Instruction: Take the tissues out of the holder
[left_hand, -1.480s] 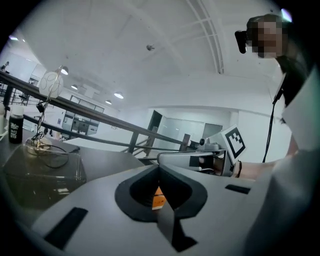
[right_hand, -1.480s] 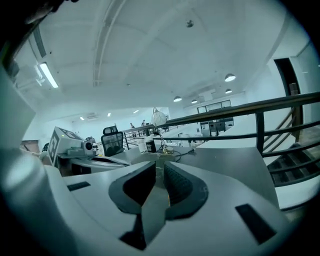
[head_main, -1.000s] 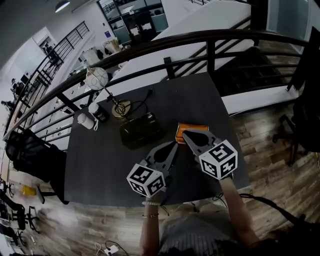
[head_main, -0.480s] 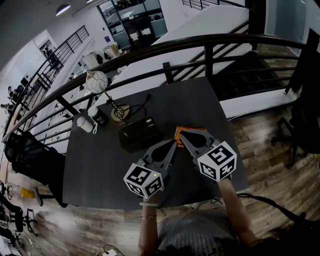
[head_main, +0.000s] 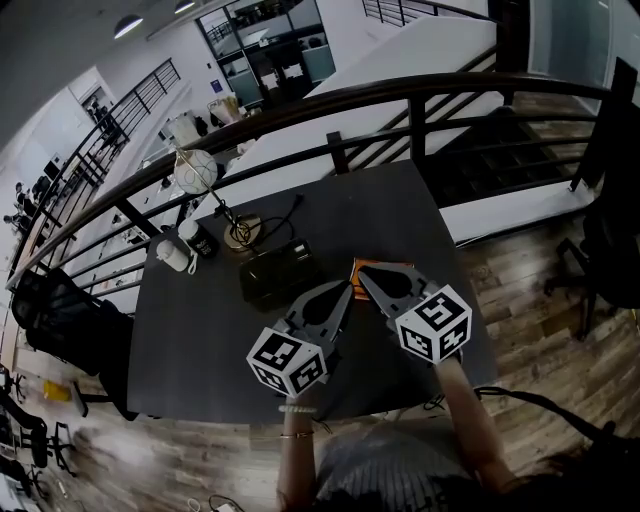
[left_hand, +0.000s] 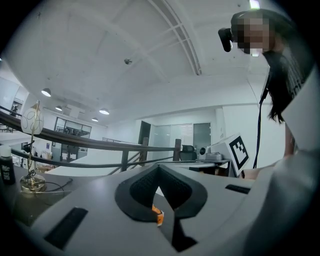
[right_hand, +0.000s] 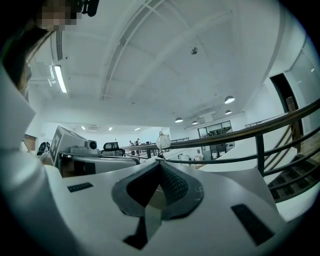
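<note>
One dark holder (head_main: 281, 268) lies about midway across the tabletop (head_main: 200, 340), and by its boxy shape it is taken to be the tissue holder. Its long axis runs roughly side to side, nearly parallel with the far edge. No tissue can be made out on its top; it is too dark and small in the head view to tell.

Just off its right end lies an orange pack (head_main: 362, 268), partly covered by the jaws above it. The left gripper (head_main: 346, 289) points its tip into the space between the holder's right end and the pack, so the holder lies ahead and to its left. Its own view shows the jaws (left_hand: 159, 166) pressed together with nothing held; a sliver of orange shows through the gap below the tip. The right gripper (head_main: 364, 271) hangs over the pack, farther from the holder, and its view likewise shows its jaws (right_hand: 160, 163) together on nothing.

Judging by this, the left gripper is the nearer one. It would have to part its jaws and swing left over the holder's top, crossing the short way.

Toward the far-left corner stand a lamp (head_main: 196, 167), a dark bottle (head_main: 202, 237) and a white cup (head_main: 172, 256), well apart from both grippers.
</note>
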